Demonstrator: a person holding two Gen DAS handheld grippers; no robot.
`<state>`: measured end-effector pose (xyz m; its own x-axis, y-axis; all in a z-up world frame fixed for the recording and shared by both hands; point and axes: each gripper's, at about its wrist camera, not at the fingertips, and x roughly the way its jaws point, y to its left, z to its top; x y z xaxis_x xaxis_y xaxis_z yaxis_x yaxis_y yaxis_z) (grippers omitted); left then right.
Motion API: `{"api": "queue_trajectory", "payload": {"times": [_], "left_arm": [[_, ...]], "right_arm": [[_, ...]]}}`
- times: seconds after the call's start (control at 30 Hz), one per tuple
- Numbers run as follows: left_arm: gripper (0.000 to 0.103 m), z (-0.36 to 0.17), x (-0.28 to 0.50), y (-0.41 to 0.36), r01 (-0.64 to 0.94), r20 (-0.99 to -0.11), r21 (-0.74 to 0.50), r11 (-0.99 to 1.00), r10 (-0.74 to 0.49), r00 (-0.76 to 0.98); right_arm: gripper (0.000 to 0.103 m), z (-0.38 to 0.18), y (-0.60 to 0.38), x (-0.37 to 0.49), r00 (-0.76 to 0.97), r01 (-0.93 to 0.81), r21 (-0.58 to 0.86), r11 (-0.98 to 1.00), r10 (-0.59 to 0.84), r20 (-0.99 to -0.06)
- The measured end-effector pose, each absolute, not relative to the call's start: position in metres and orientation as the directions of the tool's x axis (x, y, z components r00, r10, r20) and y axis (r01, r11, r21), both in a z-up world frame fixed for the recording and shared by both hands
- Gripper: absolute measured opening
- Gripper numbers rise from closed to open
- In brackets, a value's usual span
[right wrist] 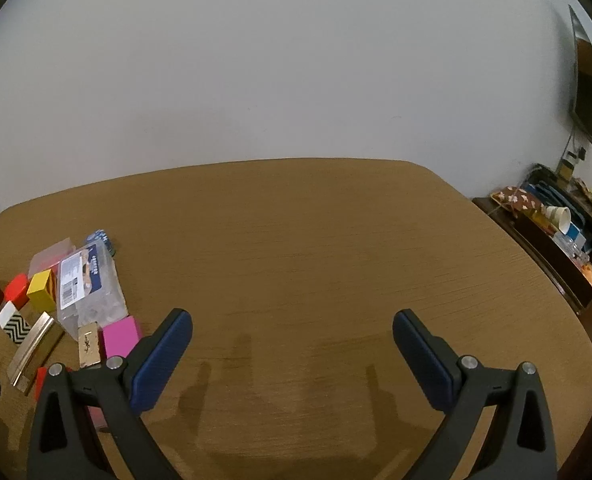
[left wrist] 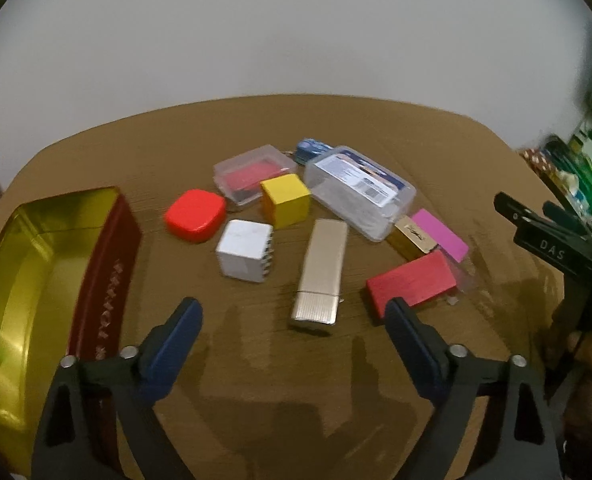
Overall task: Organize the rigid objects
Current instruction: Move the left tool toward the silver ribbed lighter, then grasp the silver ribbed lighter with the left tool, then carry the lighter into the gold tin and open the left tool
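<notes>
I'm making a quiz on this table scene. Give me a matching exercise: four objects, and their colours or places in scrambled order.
Things:
1. cube
2. rounded case
3. long bar
4. tin

Descriptions:
A. pale gold, nearest the open left jaws
B. yellow
C. red-orange
D. gold inside, at the left edge of the table

Pairs: 1-B, 2-C, 3-A, 4-D

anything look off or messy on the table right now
Nothing is spilled or broken. The objects just lie jumbled: the clear box rests tilted against its neighbours, the gold case lies askew, and the tin looks empty in the part shown. Both grippers, left and right, hold nothing.
</notes>
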<state>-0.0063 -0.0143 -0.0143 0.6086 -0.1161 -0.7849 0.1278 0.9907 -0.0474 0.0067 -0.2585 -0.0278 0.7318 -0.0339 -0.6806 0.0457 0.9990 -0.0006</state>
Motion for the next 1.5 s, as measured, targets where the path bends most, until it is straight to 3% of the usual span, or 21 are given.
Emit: {"api": "queue_trajectory", "payload": {"times": [0.07, 0.17, 0.63, 0.67, 0.7, 0.73, 0.97, 1.13, 1.37, 1.5], "left_arm": [[0.062, -0.017, 0.004, -0.020, 0.155, -0.808, -0.060, 0.986, -0.140, 0.573], [0.055, -0.022, 0.017, -0.023, 0.170, -0.830, -0.082, 0.982, -0.161, 0.534], [0.053, -0.038, 0.054, -0.039, 0.234, -0.880, -0.058, 0.970, -0.161, 0.448], [0.049, -0.040, 0.056, -0.042, 0.237, -0.880, -0.054, 0.970, -0.158, 0.448], [0.033, -0.041, 0.054, -0.042, 0.235, -0.876, -0.045, 0.971, -0.151, 0.458], [0.025, -0.041, 0.053, -0.044, 0.237, -0.871, -0.041, 0.971, -0.151, 0.467], [0.026, -0.038, 0.043, -0.062, 0.254, -0.863, -0.033, 0.967, -0.156, 0.480], [0.026, -0.008, 0.012, -0.063, 0.238, -0.852, -0.044, 0.970, -0.161, 0.498], [0.026, 0.052, -0.009, 0.021, 0.094, -0.825, 0.064, 0.993, 0.000, 0.565], [0.026, 0.046, 0.016, 0.082, 0.008, -0.855, 0.130, 0.992, 0.108, 0.508]], "right_arm": [[0.103, -0.027, -0.259, 0.008, 0.732, 0.048, 0.004, 0.999, -0.032, -0.680], [0.103, -0.028, -0.264, 0.010, 0.725, 0.049, 0.034, 0.998, -0.012, -0.688], [0.103, -0.023, -0.271, 0.009, 0.728, 0.069, 0.051, 0.996, -0.015, -0.686], [0.103, -0.023, -0.272, 0.008, 0.726, 0.068, 0.053, 0.996, -0.013, -0.688], [0.103, -0.024, -0.271, 0.009, 0.723, 0.069, 0.055, 0.996, -0.012, -0.691], [0.103, -0.025, -0.271, 0.010, 0.720, 0.068, 0.057, 0.996, -0.010, -0.694], [0.103, -0.028, -0.272, 0.014, 0.706, 0.064, 0.091, 0.994, 0.019, -0.708], [0.103, -0.029, -0.275, 0.013, 0.706, 0.065, 0.124, 0.990, 0.042, -0.707], [0.103, -0.029, -0.275, 0.012, 0.700, 0.059, 0.125, 0.990, 0.048, -0.712], [0.103, -0.029, -0.274, 0.012, 0.700, 0.061, 0.122, 0.991, 0.045, -0.713]]}}
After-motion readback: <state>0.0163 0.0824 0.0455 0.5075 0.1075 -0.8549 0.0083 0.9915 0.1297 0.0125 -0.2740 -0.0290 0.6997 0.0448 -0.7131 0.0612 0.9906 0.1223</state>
